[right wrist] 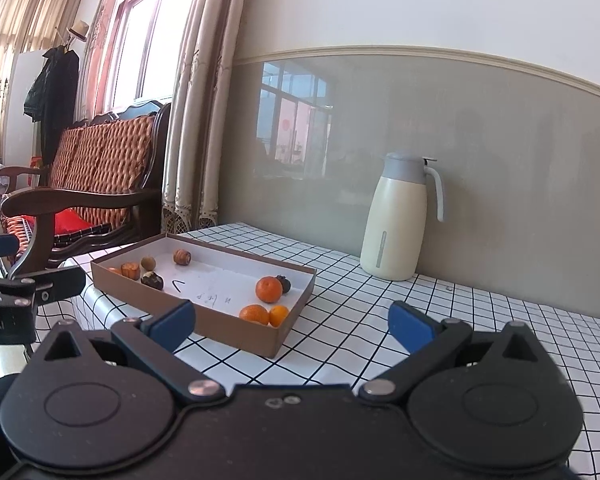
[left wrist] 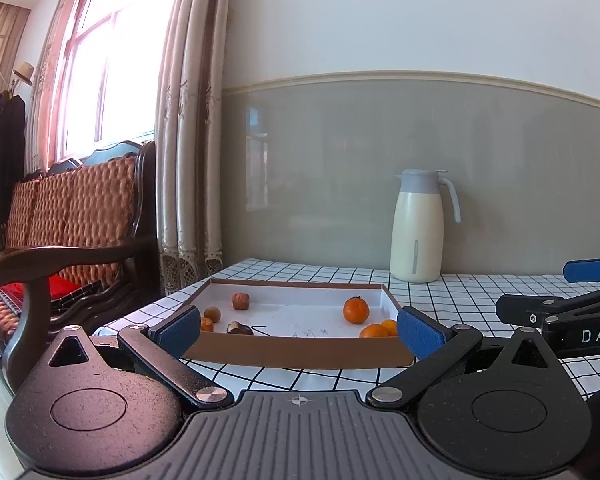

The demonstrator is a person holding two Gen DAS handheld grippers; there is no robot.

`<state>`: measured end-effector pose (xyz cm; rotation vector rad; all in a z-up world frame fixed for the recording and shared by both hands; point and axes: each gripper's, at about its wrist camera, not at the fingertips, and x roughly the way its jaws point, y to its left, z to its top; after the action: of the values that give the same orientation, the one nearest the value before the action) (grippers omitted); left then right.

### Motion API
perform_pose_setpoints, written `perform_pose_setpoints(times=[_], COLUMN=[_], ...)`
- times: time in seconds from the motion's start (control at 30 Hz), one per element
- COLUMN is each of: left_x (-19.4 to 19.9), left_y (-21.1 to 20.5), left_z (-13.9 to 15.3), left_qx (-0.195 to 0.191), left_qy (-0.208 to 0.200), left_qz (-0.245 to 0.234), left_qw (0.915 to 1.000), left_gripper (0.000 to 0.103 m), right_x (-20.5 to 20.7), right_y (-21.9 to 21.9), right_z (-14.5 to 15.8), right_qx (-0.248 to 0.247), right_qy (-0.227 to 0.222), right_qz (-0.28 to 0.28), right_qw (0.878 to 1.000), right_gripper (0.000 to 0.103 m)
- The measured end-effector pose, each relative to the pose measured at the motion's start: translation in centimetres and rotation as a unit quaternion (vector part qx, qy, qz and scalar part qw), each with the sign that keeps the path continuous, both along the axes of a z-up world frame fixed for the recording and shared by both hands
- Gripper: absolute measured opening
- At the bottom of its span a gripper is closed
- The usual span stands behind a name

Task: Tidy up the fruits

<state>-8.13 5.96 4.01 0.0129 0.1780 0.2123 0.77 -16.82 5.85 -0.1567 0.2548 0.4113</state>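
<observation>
A shallow brown cardboard tray [left wrist: 300, 354] [right wrist: 236, 334] with a white floor lies on the checked tablecloth. At its right end sit three orange tangerines [left wrist: 356, 310] [right wrist: 269, 289] and a dark fruit [right wrist: 283, 283]. Several small brown fruits [left wrist: 240, 301] [right wrist: 182, 257] lie at its left end. My left gripper [left wrist: 300, 334] is open, hovering in front of the tray's near wall with nothing between its blue pads. My right gripper [right wrist: 292, 326] is open too, just in front of the tray's right corner, holding nothing. Part of the right gripper [left wrist: 580, 304] shows in the left wrist view.
A cream thermos jug [left wrist: 418, 228] [right wrist: 398, 220] with a grey lid stands against the wall behind the tray. A wooden sofa [left wrist: 60, 240] [right wrist: 92, 184] with woven cushions sits left of the table [right wrist: 440, 320], beside curtains and a window.
</observation>
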Motion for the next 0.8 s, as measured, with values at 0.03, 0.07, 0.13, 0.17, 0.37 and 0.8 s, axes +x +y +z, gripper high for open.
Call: perform_pose_setpoints(times=[0.03,0.07,0.13,0.17,0.37,0.8], left_x=[-0.01,-0.02,0.05,0.06,0.1,0.03], left_y=[-0.02,-0.03,-0.07,-0.09,-0.1,0.08], left_z=[0.0,-0.01,-0.01,0.0,0.04,0.12], left_qx=[0.0,-0.001,-0.001,-0.001,-0.001,0.001], left_qy=[0.0,0.0,0.0,0.0,0.0,-0.002], left_qz=[0.0,0.0,0.0,0.0,0.0,0.001], left_qw=[1.0,1.0,1.0,1.0,1.0,1.0], left_gripper=[0.103,0.103,0.103,0.103,0.103,0.103], right_x=[0.0,0.0,0.02,0.03,0.0,0.0], right_y=[0.01,0.01,-0.01,-0.02,0.0,0.01], right_z=[-0.01,-0.01,0.01,0.0,0.0,-0.02], right_qx=[0.0,-0.001,0.0,0.0,0.0,0.0], right_qy=[0.0,-0.001,0.0,0.0,0.0,-0.001], right_qz=[0.0,0.0,0.0,0.0,0.0,0.0], right_qw=[1.0,1.0,1.0,1.0,1.0,1.0], right_gripper=[0.097,0.097,0.097,0.097,0.097,0.097])
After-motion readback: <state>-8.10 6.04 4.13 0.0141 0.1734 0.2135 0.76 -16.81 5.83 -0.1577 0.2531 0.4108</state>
